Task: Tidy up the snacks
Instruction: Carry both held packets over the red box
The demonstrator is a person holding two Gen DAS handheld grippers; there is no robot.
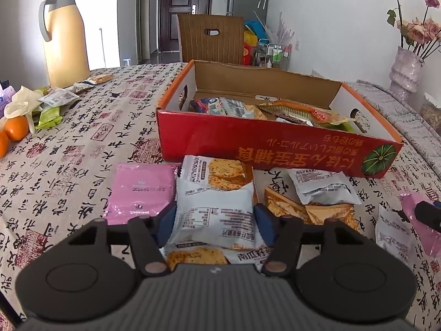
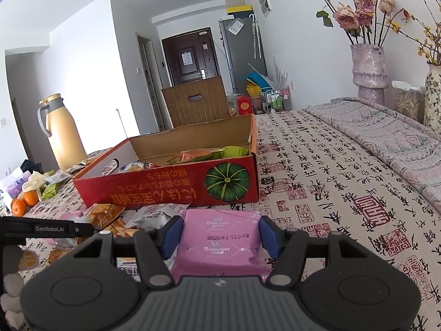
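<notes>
My left gripper [image 1: 215,218] has its blue pads against both sides of a white cracker packet [image 1: 215,193], which lies on the tablecloth just before the red cardboard box [image 1: 248,143]. A pink packet [image 1: 140,193] lies to its left; white [image 1: 322,187] and orange [image 1: 292,209] packets lie to its right. Several snack packets are inside the box. In the right wrist view my right gripper [image 2: 220,237] is shut on another pink packet [image 2: 220,251], held near the front of the box [image 2: 165,190]. The left gripper's arm [image 2: 46,229] shows at the left edge.
A yellow thermos jug [image 1: 66,35] stands at the far left, with oranges [image 1: 16,127], a glove and wrappers below it. A vase of flowers [image 1: 405,69] stands at the far right. A wooden chair back [image 1: 212,38] rises behind the table.
</notes>
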